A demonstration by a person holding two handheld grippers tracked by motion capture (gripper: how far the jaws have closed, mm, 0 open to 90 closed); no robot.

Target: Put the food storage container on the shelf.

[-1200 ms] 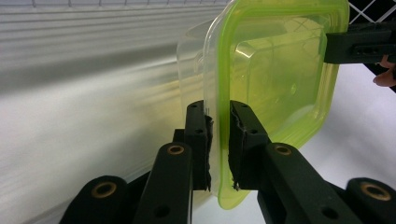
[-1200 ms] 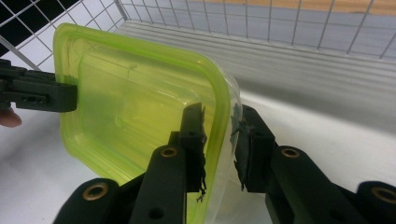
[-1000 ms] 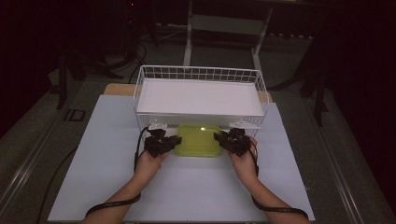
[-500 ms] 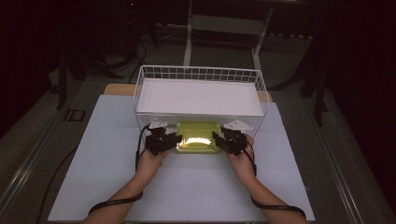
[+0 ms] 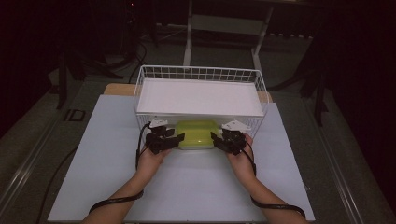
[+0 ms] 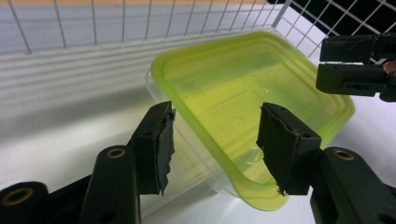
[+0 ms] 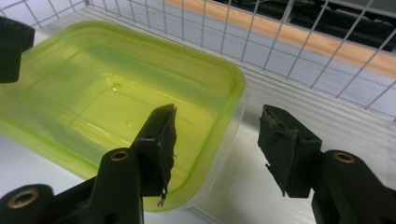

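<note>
A clear box with a yellow-green lid rests on the white table just in front of the wire basket's near wall. My left gripper is at the box's left end and my right gripper at its right end. In the left gripper view the jaws stand apart with a corner of the box between them, pads off it. The right gripper likewise straddles the lid's rim without pressing. Both pairs of jaws have just been opening.
The white wire basket holds a flat white board and blocks the way behind the box. The white tabletop spreads to both sides and toward me. A wooden edge shows behind the mesh. Cables trail from both wrists.
Both grippers' jaws have widened and come off the box's ends. The hands have hardly moved, and the box lies in front of the basket.
</note>
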